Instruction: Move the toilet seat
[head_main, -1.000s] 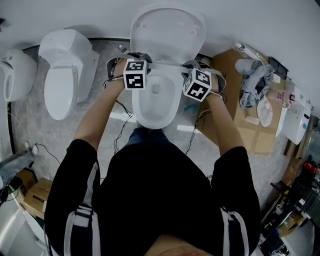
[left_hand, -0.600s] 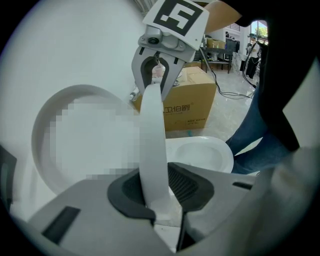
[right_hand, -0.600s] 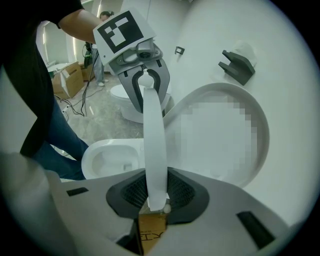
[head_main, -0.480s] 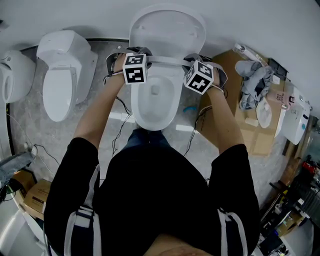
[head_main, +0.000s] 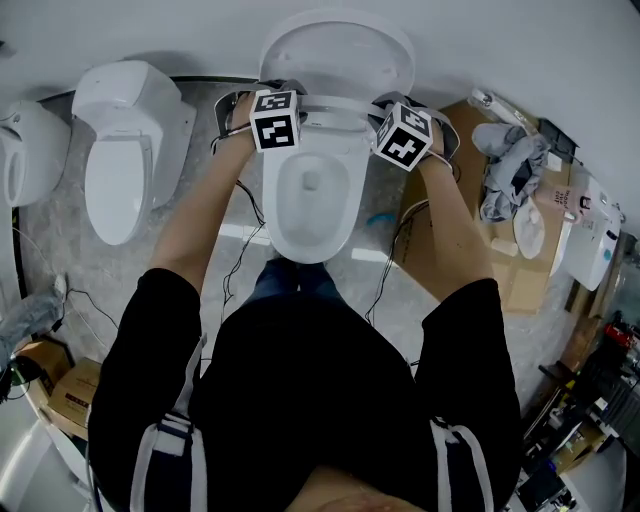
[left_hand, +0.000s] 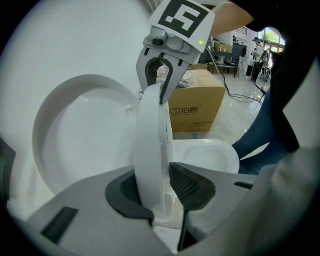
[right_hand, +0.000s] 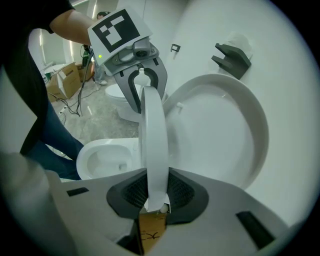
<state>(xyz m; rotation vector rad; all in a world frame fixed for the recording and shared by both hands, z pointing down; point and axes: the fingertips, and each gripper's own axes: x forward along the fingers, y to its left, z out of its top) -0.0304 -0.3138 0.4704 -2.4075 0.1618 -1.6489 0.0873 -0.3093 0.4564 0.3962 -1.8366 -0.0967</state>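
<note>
Between the fingers of your left gripper (left_hand: 152, 187) the toilet seat (left_hand: 150, 135) stands on edge, almost upright. One dark pad lies on its top face and the other on its underside, so that side is gripped. Those jaws have just been easing wider, yet the seat sits firmly between them. Your right gripper (right_hand: 155, 192) is clamped on the opposite side of the same ring, its jaws having just been closing a little. From its pads the white edge runs straight up to where the other gripper's fingers pinch it at the far end. Compared with a second ago, both grippers have travelled away from you toward the wall in the head view, and the seat has gone with them. It leaned further out over the bowl (head_main: 305, 195) then, and now it is swung up close to the raised lid (head_main: 340, 55), which stands just beyond your fingertips on the far side of the seat. On the near side of the fingers the bowl lies uncovered. By the look of it the lift is nearly done, with only a narrow gap left between seat and lid. The widening left grip may mean release is starting on that side, so don't let go before the seat rests against the lid, or it could fall back onto the bowl.
</note>
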